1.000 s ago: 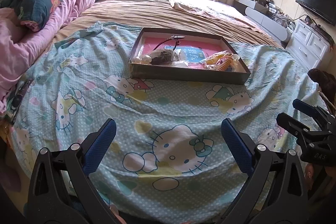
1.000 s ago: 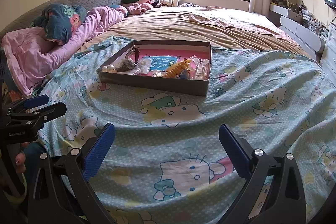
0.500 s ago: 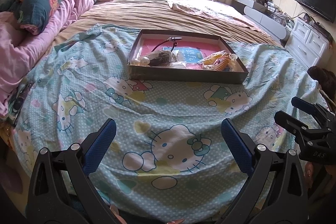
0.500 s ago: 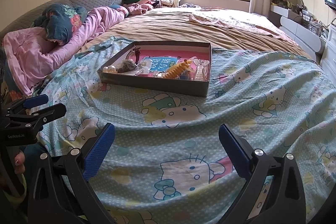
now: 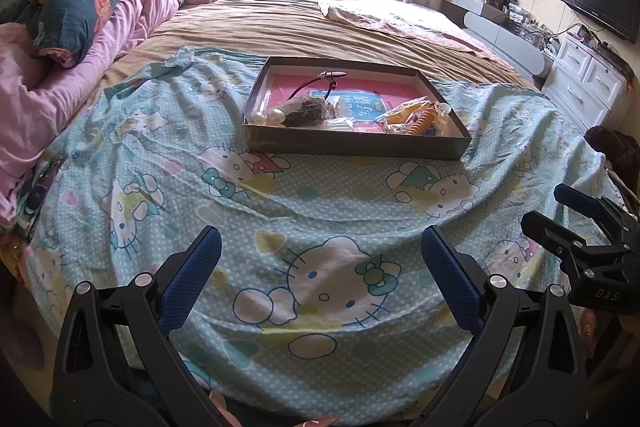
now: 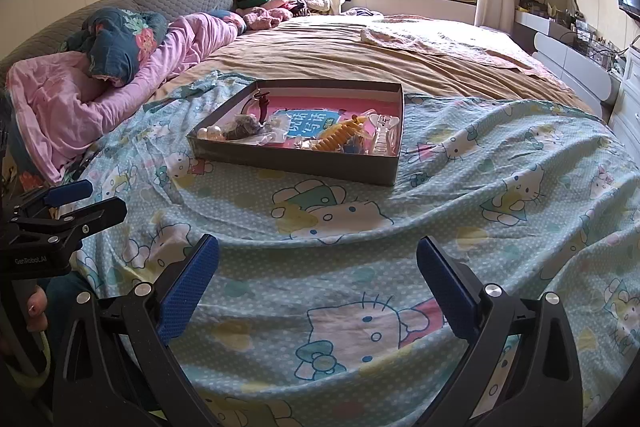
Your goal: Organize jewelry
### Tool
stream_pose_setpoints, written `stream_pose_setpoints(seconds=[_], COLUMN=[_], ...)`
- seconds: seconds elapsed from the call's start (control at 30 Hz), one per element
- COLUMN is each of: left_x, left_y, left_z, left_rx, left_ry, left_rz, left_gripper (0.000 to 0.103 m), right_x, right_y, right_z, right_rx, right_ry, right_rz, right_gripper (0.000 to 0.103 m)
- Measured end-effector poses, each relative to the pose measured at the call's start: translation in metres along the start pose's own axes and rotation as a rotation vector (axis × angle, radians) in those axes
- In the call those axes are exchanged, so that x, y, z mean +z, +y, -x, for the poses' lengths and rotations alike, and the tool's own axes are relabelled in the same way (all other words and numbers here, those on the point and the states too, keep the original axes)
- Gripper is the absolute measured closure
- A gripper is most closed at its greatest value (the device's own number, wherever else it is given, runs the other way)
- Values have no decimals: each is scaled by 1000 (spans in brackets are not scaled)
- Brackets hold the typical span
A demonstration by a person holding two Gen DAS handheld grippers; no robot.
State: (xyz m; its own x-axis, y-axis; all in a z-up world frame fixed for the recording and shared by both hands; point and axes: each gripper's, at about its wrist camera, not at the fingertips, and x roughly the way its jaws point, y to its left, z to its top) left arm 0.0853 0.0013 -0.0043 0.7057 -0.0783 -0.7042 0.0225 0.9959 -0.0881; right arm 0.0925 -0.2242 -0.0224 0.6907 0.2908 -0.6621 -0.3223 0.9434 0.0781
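The box (image 5: 352, 143) of jewelry sits mid-frame on the bed (image 5: 320, 227), its long side running left to right. The yellow spiral piece (image 6: 338, 139) looks light and springy, probably plastic; pinch its middle. Left gripper (image 5: 320, 259) and right gripper (image 6: 318, 267) are both spread, empty.

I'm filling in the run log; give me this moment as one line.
phase: pre-approach | left gripper: open, empty | right gripper: open, empty | jewelry box: on Hello Kitty sheet, untouched
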Motion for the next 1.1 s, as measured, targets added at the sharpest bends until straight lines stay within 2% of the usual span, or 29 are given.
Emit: stream_pose_setpoints(seconds=[1.1], left_x=[0], left_y=[0], left_z=[4], left_rx=[10], left_ry=[2], left_rz=[-3], left_gripper=[10], right_x=[1], right_y=[1], right_z=[2], right_rx=[-1], right_ry=[-2], right_rz=[4], right_gripper=[5])
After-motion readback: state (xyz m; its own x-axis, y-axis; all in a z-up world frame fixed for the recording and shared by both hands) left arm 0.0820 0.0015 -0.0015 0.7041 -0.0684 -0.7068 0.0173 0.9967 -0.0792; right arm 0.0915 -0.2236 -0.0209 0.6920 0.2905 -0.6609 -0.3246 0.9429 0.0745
